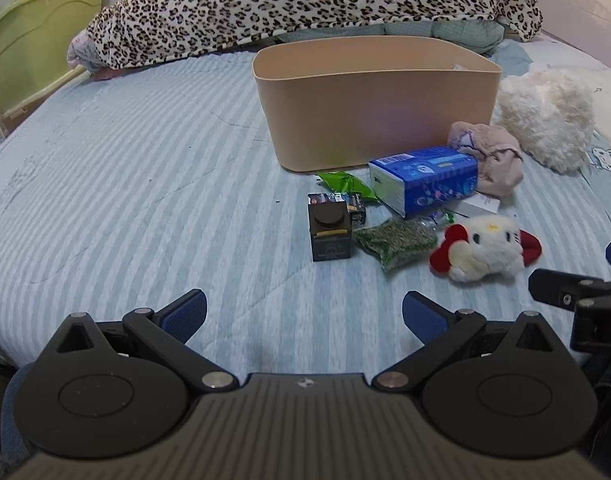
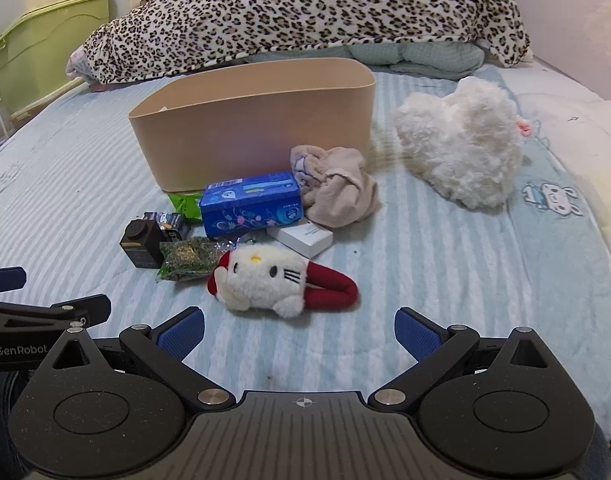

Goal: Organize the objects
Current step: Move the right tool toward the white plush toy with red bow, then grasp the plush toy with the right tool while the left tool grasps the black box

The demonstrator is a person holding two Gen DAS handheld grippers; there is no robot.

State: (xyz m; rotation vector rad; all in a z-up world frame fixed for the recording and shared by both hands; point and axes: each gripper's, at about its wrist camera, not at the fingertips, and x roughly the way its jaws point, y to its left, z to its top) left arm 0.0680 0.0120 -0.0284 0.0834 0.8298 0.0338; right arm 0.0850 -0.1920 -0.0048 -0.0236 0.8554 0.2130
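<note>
A tan oval bin (image 1: 377, 104) (image 2: 249, 120) stands on the striped bed. In front of it lies a pile: a blue tissue pack (image 1: 425, 178) (image 2: 251, 202), a pink cloth (image 1: 493, 160) (image 2: 337, 188), a white box (image 2: 301, 238), a dark square bottle (image 1: 331, 236) (image 2: 141, 246), a green snack bag (image 1: 397, 242) (image 2: 187, 260) and a white-and-red cat plush (image 1: 485, 248) (image 2: 273, 282). My left gripper (image 1: 304, 314) is open and empty, short of the pile. My right gripper (image 2: 299, 330) is open and empty, just before the plush.
A fluffy white plush (image 1: 545, 120) (image 2: 465, 148) lies right of the bin. A leopard-print blanket (image 1: 305, 4) (image 2: 305, 12) is heaped behind. A green cabinet (image 1: 37, 48) stands left of the bed. A wall (image 2: 577, 16) runs along the right.
</note>
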